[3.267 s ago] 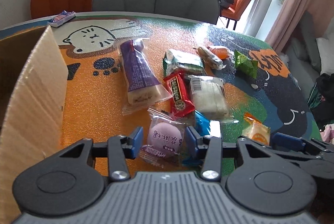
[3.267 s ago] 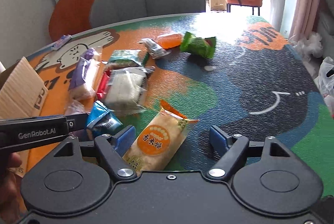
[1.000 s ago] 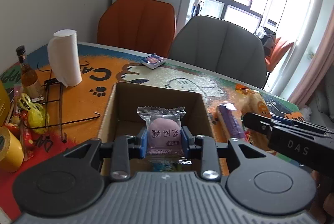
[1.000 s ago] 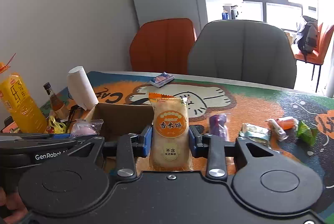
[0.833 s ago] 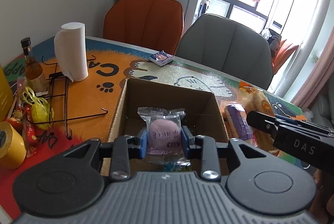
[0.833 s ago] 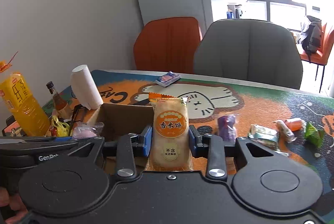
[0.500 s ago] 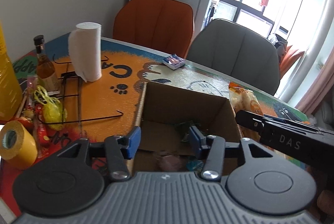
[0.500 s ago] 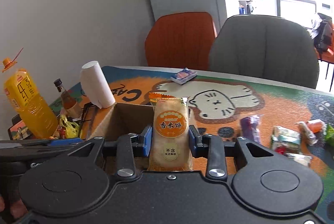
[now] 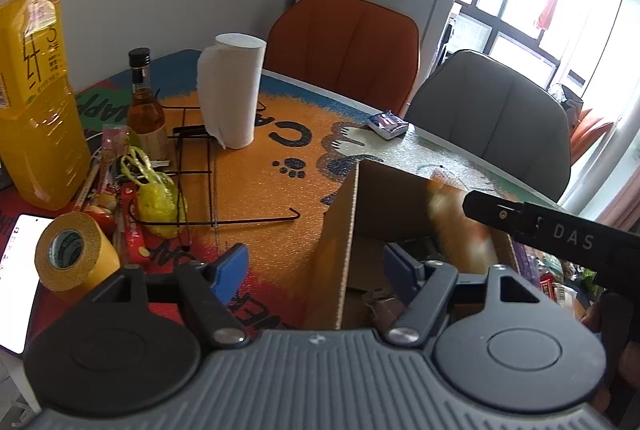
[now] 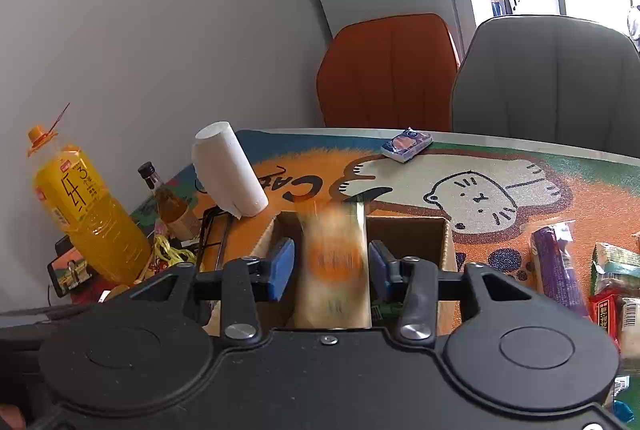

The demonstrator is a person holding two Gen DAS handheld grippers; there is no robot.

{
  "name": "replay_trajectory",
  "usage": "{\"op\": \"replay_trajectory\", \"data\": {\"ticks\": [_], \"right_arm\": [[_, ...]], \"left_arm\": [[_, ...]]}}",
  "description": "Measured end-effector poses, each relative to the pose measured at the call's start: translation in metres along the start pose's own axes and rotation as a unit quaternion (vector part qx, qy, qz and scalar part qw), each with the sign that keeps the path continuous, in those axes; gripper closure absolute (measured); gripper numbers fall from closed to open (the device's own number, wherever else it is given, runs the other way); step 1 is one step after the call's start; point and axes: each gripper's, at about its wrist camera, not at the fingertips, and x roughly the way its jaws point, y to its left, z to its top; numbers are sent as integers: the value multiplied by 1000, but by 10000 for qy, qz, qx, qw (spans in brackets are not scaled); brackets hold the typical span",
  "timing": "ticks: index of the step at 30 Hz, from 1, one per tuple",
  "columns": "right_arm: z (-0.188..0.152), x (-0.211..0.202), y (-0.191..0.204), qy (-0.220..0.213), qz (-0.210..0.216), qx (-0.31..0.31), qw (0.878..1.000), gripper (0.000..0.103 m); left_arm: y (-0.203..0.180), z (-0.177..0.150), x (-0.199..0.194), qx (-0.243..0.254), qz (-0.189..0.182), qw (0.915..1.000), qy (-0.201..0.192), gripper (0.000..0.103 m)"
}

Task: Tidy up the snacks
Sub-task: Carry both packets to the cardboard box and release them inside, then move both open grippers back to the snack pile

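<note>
My L gripper (image 9: pixel 314 272): jaws just opened wide, nothing between them, straddling the cardboard box's (image 9: pixel 338 238) near-left corner. My R gripper (image 10: pixel 330 268): jaws just parted over the box interior; blurred rice-cracker pack (image 10: pixel 334 266) sits between the pads, a gap at each side, not clamped. More snacks (image 10: pixel 554 266) lie on the table (image 10: pixel 480 197) right of the box.

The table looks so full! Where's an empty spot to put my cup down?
Bare mat lies between the paper towel roll, the small blue packet and the cardboard box, on the orange patch with paw prints. The white cat drawing beyond the box is bare too. The corner by the yellow bottle and tape roll is crowded.
</note>
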Motion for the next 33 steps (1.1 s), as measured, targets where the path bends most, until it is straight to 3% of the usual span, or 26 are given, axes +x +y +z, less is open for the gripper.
{"op": "replay_trajectory", "data": {"ticks": [14, 22, 33], "right_arm": [[-10, -18, -15, 185, -193, 5, 9996, 38], [-13, -43, -38, 67, -318, 86, 9994, 17], [-27, -74, -81, 68, -654, 348, 9972, 10]], "left_arm": [[-15, -10, 6, 57, -36, 10000, -8, 1], [-39, -15, 9, 224, -238, 9994, 93, 0], [-82, -22, 7, 534, -565, 9969, 146, 0]]}}
